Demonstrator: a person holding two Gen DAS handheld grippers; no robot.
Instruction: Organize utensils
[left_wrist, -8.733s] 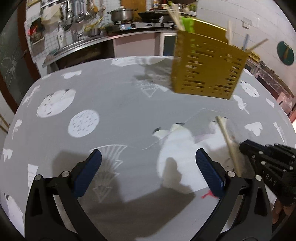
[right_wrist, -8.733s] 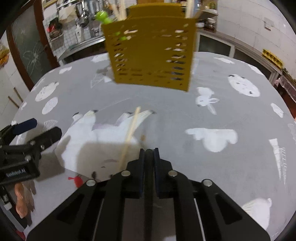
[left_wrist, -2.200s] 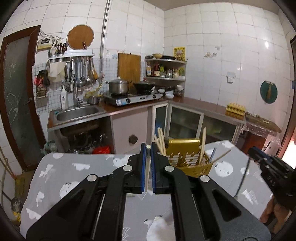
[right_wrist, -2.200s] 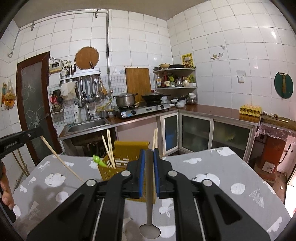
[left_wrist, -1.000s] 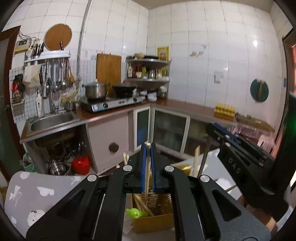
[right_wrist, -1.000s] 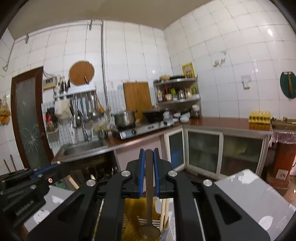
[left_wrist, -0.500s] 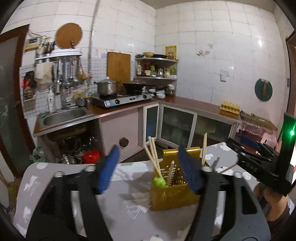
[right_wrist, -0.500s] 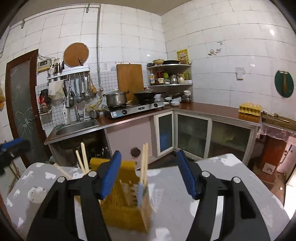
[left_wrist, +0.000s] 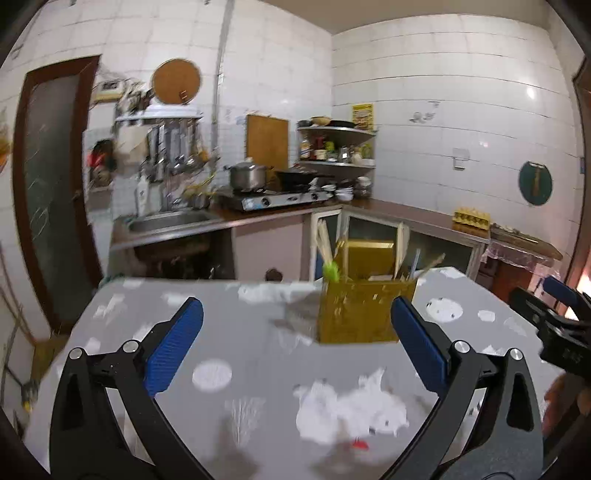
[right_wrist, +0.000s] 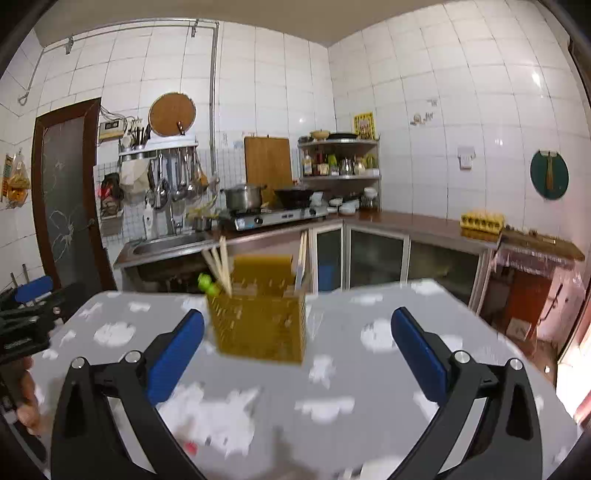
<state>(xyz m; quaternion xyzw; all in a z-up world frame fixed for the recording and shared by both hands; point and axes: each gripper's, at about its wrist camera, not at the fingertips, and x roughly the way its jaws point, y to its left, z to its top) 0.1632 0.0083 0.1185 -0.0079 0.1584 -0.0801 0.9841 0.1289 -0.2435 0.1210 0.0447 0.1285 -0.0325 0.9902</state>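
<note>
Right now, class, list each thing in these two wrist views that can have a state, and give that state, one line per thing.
left gripper: open, holding nothing, above the table.
right gripper: open, holding nothing.
yellow utensil holder: upright on the table, utensils standing in it.
chopsticks: standing in the holder, leaning.
table: covered by a grey patterned cloth.
pot: on the stove, lid on.
door: shut.

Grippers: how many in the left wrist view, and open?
2. Left gripper fills the foreground, jaws wide open; right gripper sits at the right edge, jaws' state unclear there.
</note>
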